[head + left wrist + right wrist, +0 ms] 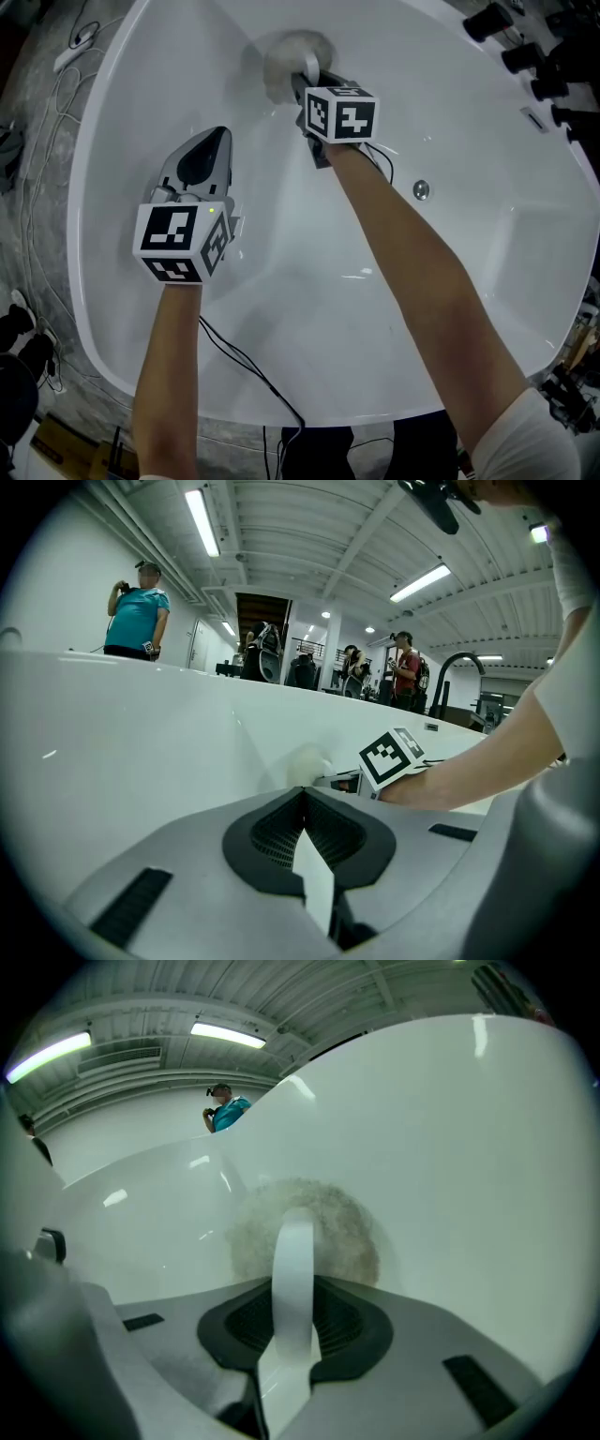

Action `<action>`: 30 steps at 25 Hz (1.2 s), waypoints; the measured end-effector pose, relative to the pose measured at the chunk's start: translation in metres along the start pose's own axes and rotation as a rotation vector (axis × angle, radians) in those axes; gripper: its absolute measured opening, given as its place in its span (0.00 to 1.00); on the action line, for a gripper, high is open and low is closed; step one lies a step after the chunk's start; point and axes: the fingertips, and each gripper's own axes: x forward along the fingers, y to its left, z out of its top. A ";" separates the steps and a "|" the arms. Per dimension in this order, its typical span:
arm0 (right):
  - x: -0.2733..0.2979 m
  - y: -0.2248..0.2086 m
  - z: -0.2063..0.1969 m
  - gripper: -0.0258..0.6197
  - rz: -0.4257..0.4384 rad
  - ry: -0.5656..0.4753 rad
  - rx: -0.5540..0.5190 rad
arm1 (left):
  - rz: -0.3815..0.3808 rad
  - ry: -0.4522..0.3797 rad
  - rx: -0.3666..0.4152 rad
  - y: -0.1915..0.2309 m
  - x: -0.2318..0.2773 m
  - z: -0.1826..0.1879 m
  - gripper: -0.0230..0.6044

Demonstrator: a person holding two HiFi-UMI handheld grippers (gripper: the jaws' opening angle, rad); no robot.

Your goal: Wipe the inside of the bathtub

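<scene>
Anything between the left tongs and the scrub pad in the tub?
Nothing: only bare white bathtub wall separates the left tongs from the scrub pad held in the right tongs, clearest in the head view.

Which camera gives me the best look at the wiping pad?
The right gripper view: the fluffy round wiping pad fills its centre, white handle clamped in the right hand-held gripper. The head view shows it blurred, partly behind that gripper; the left gripper view, only a small pale blob.

Left tongs (216, 141) closed and empty, right tongs (309, 73) clamped on scrub pad (284, 54), right arm outstretched
</scene>
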 end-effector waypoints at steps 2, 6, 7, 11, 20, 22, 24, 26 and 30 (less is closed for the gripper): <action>0.008 0.002 -0.012 0.18 -0.003 0.021 -0.020 | 0.005 0.010 0.000 0.004 -0.001 -0.009 0.05; 0.022 0.004 -0.037 0.18 -0.002 0.048 -0.039 | 0.010 0.031 0.004 0.008 0.001 -0.024 0.05; 0.024 0.002 -0.044 0.18 -0.006 0.056 -0.042 | 0.008 0.034 0.005 0.007 0.002 -0.027 0.05; 0.025 -0.011 -0.064 0.18 -0.041 0.078 -0.053 | -0.006 0.043 -0.002 0.003 0.006 -0.039 0.05; 0.019 -0.026 -0.083 0.18 -0.058 0.083 -0.074 | -0.021 0.051 0.025 -0.012 0.012 -0.048 0.05; 0.015 -0.032 -0.090 0.18 -0.060 0.089 -0.070 | -0.028 0.052 0.033 -0.018 0.013 -0.049 0.05; 0.007 -0.043 -0.095 0.18 -0.075 0.094 -0.063 | -0.035 0.058 0.036 -0.027 0.016 -0.052 0.05; -0.002 -0.058 -0.101 0.18 -0.089 0.099 -0.057 | -0.045 0.062 0.036 -0.038 0.021 -0.055 0.05; -0.018 -0.077 -0.110 0.18 -0.095 0.104 -0.039 | -0.062 0.071 0.047 -0.059 0.024 -0.057 0.05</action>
